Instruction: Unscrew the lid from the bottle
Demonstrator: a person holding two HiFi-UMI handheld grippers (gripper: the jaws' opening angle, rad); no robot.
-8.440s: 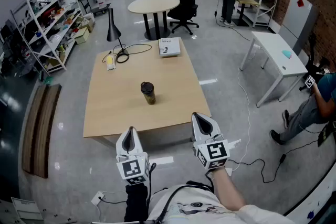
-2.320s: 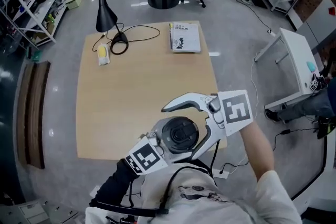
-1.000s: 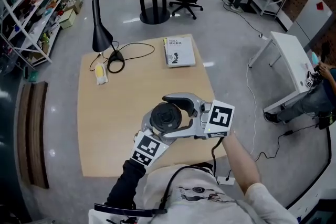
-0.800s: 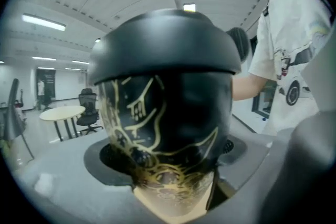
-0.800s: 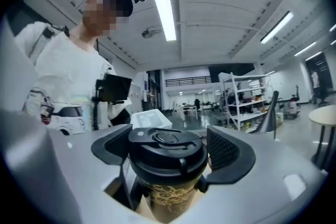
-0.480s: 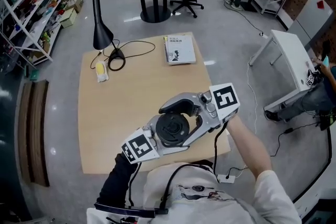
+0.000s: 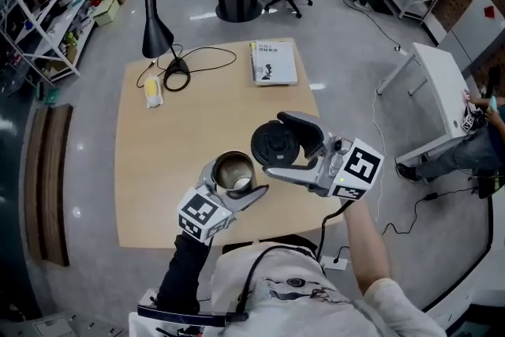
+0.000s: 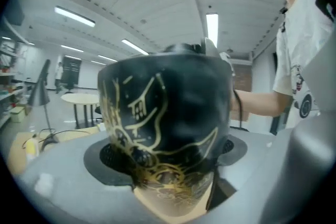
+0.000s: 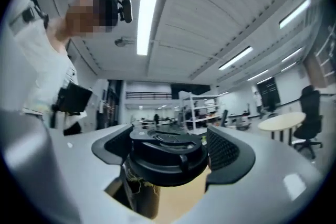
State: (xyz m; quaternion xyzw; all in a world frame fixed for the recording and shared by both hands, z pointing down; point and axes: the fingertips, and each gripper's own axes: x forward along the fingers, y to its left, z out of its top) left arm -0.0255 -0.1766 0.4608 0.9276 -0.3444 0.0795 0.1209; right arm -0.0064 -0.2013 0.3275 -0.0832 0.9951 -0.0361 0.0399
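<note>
Over the near part of the pale wooden counter [image 7: 158,170], in the head view, my left gripper [image 7: 230,184] holds the black bottle with gold line drawings [image 7: 234,168] upright, its shiny metal mouth open towards the camera. Just beside it, up and to the right, my right gripper [image 7: 274,144] holds the round black plastic lid [image 7: 281,140], off the bottle's mouth. Farther back on the counter are a black cone-shaded desk lamp [image 7: 156,35], its looping black cable [image 7: 201,59], a small yellow object [image 7: 153,91] and a white book [image 7: 274,61].

In the left gripper view the bottle fills the middle. My jaws stand fairly wide, and their black pads [image 8: 107,160] press on its dark sides. The gold drawing faces the camera.

In the right gripper view the lid sits level between my jaws, which are also spread wide, with the ribbed pads clamped on its rim. Its top faces up. Below the lid and a little to the left, a dark stretch of the bottle with gold lines shows.
</note>
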